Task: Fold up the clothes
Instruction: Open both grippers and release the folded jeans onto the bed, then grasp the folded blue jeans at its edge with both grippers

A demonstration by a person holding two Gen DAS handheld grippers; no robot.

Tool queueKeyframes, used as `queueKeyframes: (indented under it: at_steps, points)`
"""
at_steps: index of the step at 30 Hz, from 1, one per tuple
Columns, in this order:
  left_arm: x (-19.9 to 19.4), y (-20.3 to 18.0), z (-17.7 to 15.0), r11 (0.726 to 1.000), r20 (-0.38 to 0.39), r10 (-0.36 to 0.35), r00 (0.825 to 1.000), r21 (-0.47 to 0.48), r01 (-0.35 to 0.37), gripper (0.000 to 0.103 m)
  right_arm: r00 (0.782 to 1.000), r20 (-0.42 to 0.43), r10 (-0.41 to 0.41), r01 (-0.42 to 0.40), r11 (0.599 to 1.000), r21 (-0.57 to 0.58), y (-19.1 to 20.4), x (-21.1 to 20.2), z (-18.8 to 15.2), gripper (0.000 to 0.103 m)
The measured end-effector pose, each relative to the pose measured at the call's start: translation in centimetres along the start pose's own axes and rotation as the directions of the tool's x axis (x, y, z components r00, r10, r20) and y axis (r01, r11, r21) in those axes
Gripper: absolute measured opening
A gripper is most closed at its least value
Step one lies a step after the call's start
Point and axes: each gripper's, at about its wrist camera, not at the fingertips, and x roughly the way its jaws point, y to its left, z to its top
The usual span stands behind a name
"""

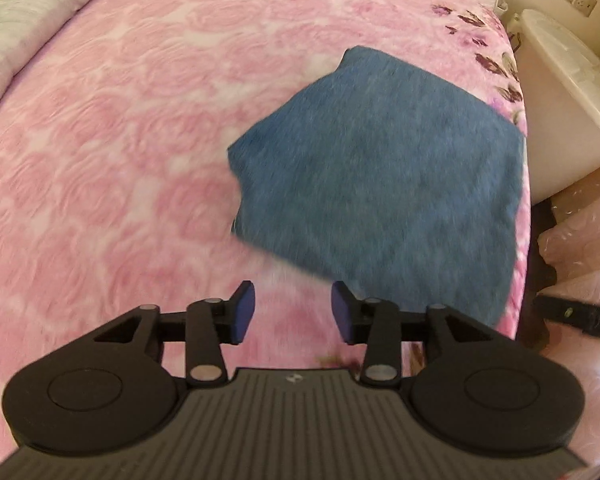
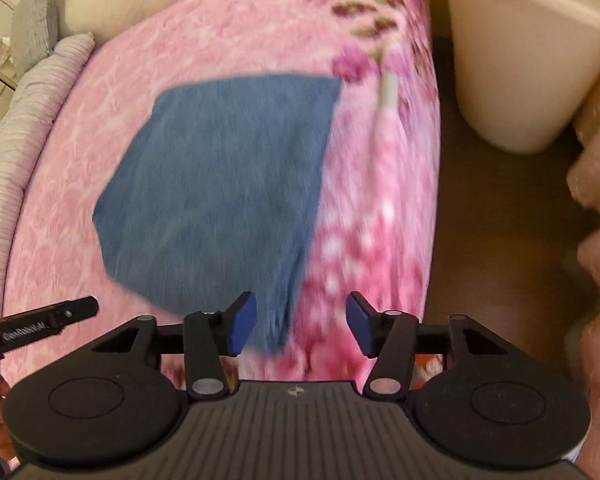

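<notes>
A folded blue cloth (image 1: 380,176) lies flat on the pink rose-patterned blanket (image 1: 119,160), near the bed's right edge. In the left wrist view my left gripper (image 1: 293,312) hangs above the blanket just short of the cloth's near edge, jaws open with only blanket showing between the blue pads. In the right wrist view the same blue cloth (image 2: 219,184) lies on the pink blanket (image 2: 364,240). My right gripper (image 2: 302,322) hovers above the cloth's near corner, open, its pads clear of the fabric. The picture is blurred by motion.
A cream plastic bin (image 1: 564,100) stands beside the bed on the right, also seen as the cream bin (image 2: 520,52). A grey-white pillow (image 1: 27,20) lies along the far left. The other gripper's black tip (image 2: 39,320) shows at the left; brown floor (image 2: 500,240) lies beside the bed.
</notes>
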Motion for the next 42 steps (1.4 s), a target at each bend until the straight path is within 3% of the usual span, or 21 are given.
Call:
queueKeyframes:
  at_steps: [9, 12, 13, 14, 15, 17, 19, 21, 23, 24, 27, 31, 35, 39, 42]
  points:
    - [-2.9, 0.4, -2.2, 0.994, -0.01, -0.048, 0.999, -0.095, 0.047, 0.048, 1.0, -0.02, -0.011, 0.011, 0.999, -0.036, 1.0, -2.2, -2.2, 0.068]
    - [-3.0, 1.4, -2.3, 0.976, 0.009, -0.12, 0.993, -0.182, 0.12, 0.051, 1.0, -0.022, -0.005, 0.005, 1.0, -0.027, 0.6, -2.3, -1.8, 0.068]
    - [-2.6, 2.2, -2.6, 0.949, 0.028, -0.184, 0.983, -0.256, 0.185, 0.059, 1.0, -0.023, 0.007, -0.007, 1.0, -0.018, 0.3, -2.3, -1.7, 0.07]
    - [-2.2, 3.1, -2.9, 0.91, 0.054, -0.247, 0.968, -0.329, 0.25, 0.064, 1.0, -0.023, 0.021, -0.021, 1.0, -0.008, 0.0, -2.2, -1.5, 0.073]
    - [-1.5, 3.9, -3.5, 0.851, 0.091, -0.315, 0.945, -0.413, 0.324, 0.064, 0.999, -0.023, 0.035, -0.035, 0.999, 0.002, -0.3, -2.1, -1.4, 0.076]
    - [0.3, 5.6, -5.0, 0.69, 0.185, -0.427, 0.885, -0.567, 0.451, 0.064, 0.994, -0.015, 0.112, -0.111, 0.992, 0.055, -1.7, -1.7, -1.0, 0.086]
    - [2.5, 6.6, -6.8, 0.527, 0.265, -0.468, 0.843, -0.682, 0.507, 0.064, 0.978, -0.003, 0.209, -0.206, 0.967, 0.148, -3.6, -0.7, -0.6, 0.088]
    - [4.8, 6.8, -8.4, 0.393, 0.316, -0.48, 0.819, -0.757, 0.522, 0.064, 0.954, 0.015, 0.299, -0.293, 0.923, 0.248, -5.6, 0.4, -0.2, 0.088]
    - [6.7, 6.7, -9.6, 0.292, 0.357, -0.474, 0.805, -0.799, 0.526, 0.063, 0.928, 0.043, 0.369, -0.36, 0.867, 0.344, -7.5, 1.7, 0.3, 0.088]
    - [7.5, 6.6, -10.0, 0.255, 0.375, -0.464, 0.802, -0.811, 0.526, 0.063, 0.916, 0.059, 0.396, -0.388, 0.842, 0.376, -8.3, 2.4, 0.7, 0.088]
    - [9.1, 6.0, -10.4, 0.206, 0.409, -0.427, 0.807, -0.824, 0.527, 0.063, 0.892, 0.089, 0.443, -0.44, 0.807, 0.395, -9.4, 3.9, 2.2, 0.088]
    - [10.9, 5.5, -9.5, 0.196, 0.421, -0.389, 0.82, -0.831, 0.52, 0.062, 0.866, 0.096, 0.491, -0.487, 0.783, 0.387, -9.9, 6.4, 5.0, 0.088]
    - [12.6, 5.1, -8.7, 0.172, 0.439, -0.361, 0.823, -0.836, 0.521, 0.059, 0.861, 0.055, 0.505, -0.491, 0.799, 0.348, -9.6, 9.0, 7.5, 0.086]
    - [14.0, 4.6, -8.2, 0.137, 0.465, -0.345, 0.815, -0.834, 0.534, 0.053, 0.847, 0.016, 0.531, -0.51, 0.805, 0.302, -8.9, 11.4, 9.9, 0.082]
    - [14.3, 4.3, -7.9, 0.128, 0.476, -0.328, 0.816, -0.833, 0.538, 0.054, 0.84, 0.005, 0.543, -0.524, 0.808, 0.269, -7.8, 12.5, 11.4, 0.079]
